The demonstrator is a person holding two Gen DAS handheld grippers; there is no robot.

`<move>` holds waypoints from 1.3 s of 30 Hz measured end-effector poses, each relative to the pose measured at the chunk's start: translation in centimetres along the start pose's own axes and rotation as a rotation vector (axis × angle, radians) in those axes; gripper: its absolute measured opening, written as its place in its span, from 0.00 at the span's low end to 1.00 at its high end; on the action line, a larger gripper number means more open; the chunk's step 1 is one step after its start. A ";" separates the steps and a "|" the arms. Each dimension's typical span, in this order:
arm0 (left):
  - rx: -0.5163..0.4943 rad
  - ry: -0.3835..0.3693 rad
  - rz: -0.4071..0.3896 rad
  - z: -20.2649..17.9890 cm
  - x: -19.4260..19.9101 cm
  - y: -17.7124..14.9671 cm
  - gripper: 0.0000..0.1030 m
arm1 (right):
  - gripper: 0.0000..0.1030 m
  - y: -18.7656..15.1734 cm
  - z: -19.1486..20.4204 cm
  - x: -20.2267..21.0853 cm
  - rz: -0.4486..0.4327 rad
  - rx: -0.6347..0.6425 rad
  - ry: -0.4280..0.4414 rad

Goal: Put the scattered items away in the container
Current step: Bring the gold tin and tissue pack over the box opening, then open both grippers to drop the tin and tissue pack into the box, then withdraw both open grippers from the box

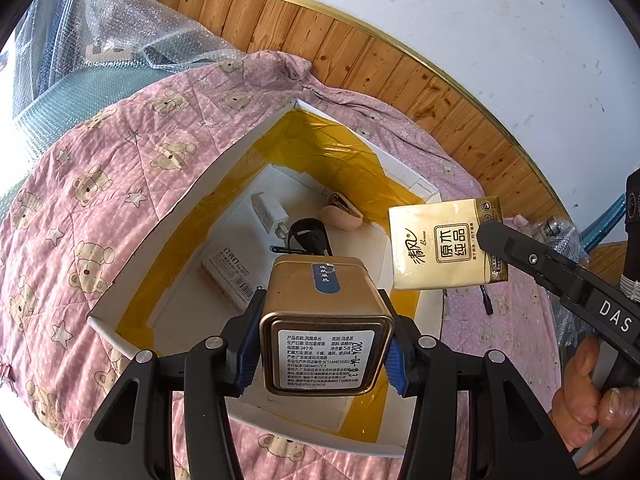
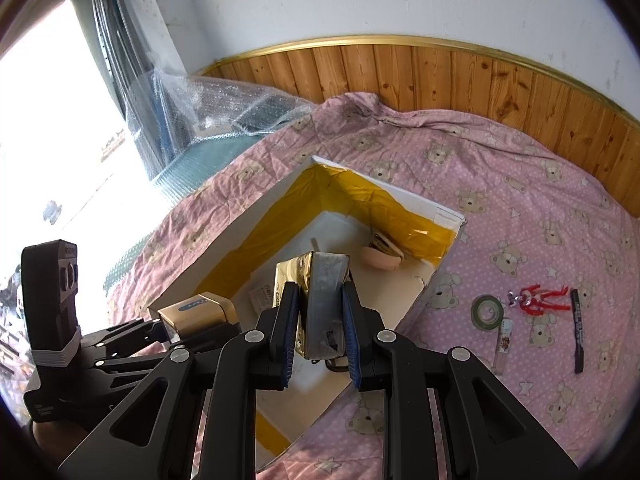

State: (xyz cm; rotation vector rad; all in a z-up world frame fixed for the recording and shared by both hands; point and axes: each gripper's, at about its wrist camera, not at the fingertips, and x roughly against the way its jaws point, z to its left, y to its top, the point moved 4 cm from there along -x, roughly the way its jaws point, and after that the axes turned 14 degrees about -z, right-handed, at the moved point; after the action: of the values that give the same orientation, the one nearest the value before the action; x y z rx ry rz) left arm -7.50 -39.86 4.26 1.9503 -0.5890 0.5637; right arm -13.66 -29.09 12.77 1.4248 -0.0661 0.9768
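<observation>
Left wrist view: left gripper (image 1: 324, 344) clamps a gold tin (image 1: 325, 320) above the white box (image 1: 168, 240); right gripper (image 2: 320, 336) pinches a tissue pack (image 2: 320, 300) over it too. Stapler (image 2: 382, 256) lies inside; tape roll (image 2: 486, 312), red figure (image 2: 536, 300) and marker (image 2: 577, 330) lie on the quilt (image 2: 520, 208).

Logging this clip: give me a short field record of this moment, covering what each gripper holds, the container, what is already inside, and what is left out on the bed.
left gripper: shut on gold tea tin, held over the box
right gripper: shut on tissue pack, held over the box
container: white box with yellow tape inside, on pink quilt
already inside: white charger, stapler, staples box, black item
left outside: tape roll, red figure, black marker, small tube
</observation>
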 end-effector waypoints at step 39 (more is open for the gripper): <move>0.034 0.040 0.038 1.1 -2.7 1.3 0.58 | 0.28 -1.0 -4.3 -3.1 0.054 -0.141 0.005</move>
State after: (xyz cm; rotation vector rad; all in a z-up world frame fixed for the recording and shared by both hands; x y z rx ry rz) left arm -10.25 -40.91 2.99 1.9586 -0.5957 0.6392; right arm -17.22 -26.93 9.30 1.2963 -0.1672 1.0008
